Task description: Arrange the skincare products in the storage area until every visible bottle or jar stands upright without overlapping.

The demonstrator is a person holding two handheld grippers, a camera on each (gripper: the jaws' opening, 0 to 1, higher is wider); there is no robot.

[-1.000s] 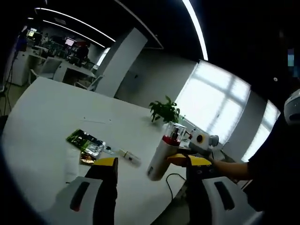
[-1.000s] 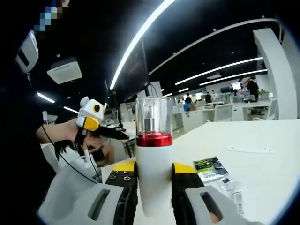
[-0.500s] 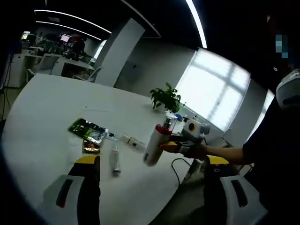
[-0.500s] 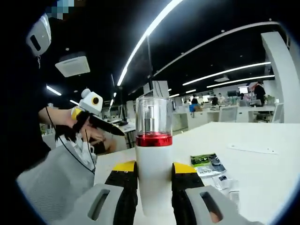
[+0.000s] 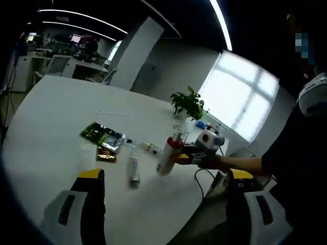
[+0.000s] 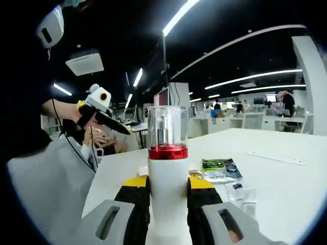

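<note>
While clamped between the yellow-tipped jaws of the right gripper point(image 6: 167, 190), pictured low over the round white table point(image 5: 46, 132): a tall white plastic pump bottle with a red collar and clear cap point(image 6: 167, 153), upright along the jaws in the right gripper view, leaning slightly in the left gripper view, near the table's edge. Contact between base and tabletop: impossible to tell. Left gripper point(image 5: 166, 204) spread wide, gripping nothing, well back from the products. Lying flat on the table: a small clear tube point(image 5: 134, 171) just beside the bottle, a second small white tube point(image 5: 150, 148), green foil sachets point(image 5: 102, 135) and a gold sachet point(image 5: 106, 154); beyond them, a potted green plant point(image 5: 188, 104). Judged to be the placing step for the bottle. To do it well: level the bottle until truly vertical, bring it down on bare tabletop clear of the lying tubes and sachets, and seat the base flat before parting the jaws. Then draw the claw straight back, without brushing a body that looks tall, narrow and easy to tip. Best chosen: a spot well in from the table edge, with room alongside for standing the tubes up. Advisable to bring in the free left claw only after release.
</note>
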